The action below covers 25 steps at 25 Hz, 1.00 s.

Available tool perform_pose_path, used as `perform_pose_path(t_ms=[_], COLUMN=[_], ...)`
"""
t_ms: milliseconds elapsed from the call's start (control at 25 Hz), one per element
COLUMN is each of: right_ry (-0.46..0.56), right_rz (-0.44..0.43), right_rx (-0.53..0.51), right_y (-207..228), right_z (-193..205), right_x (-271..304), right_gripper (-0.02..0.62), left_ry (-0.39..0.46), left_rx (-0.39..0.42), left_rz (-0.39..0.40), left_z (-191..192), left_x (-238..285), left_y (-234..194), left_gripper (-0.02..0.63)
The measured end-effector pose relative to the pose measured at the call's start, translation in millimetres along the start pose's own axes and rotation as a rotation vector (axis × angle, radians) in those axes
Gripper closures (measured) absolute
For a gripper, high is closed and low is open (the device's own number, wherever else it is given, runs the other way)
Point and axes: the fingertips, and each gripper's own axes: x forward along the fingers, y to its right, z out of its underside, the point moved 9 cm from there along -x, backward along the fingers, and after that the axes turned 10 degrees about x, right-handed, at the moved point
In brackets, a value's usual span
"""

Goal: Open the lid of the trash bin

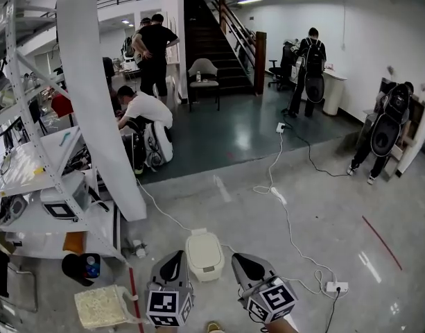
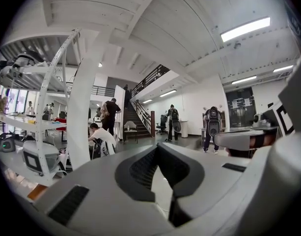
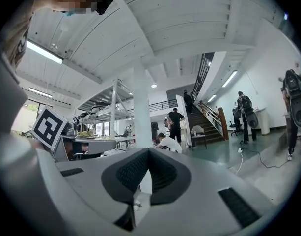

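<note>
Cream rounded plastic trash bin (image 1: 204, 255): lid down, standing on the grey polished floor (image 1: 323, 214), long axis running away from the person. It sits between the two gripper tips. The left gripper (image 1: 175, 259) is just beside its left wall; the right gripper (image 1: 238, 261) is slightly further off. Both grippers have jaw tips pressed together, holding nothing. Neither gripper view shows the bin. Judgement: left is marginally nearer for the lid edge.

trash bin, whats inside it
That cannot be seen: the white trash bin has its lid shut, which covers the inside. Nothing lies on top of the lid.
</note>
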Motion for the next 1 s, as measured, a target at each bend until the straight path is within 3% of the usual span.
perform_pose_path(t_ms=[400, 640, 1000], right_ry=[-0.004, -0.01, -0.002], right_rz=[0.05, 0.083, 0.068], right_rx=[-0.004, -0.032, -0.045], right_y=[18, 25, 46], right_z=[2, -4, -10], right_x=[63, 83, 121], right_gripper=[0.571, 0.571, 0.571], left_ry=[0.017, 0.076, 0.13], left_rx=[-0.01, -0.052, -0.059], left_rz=[0.048, 0.055, 0.033], left_z=[11, 7, -4], left_x=[57, 78, 115], left_y=[-41, -54, -76], left_gripper=[0.591, 0.591, 0.591])
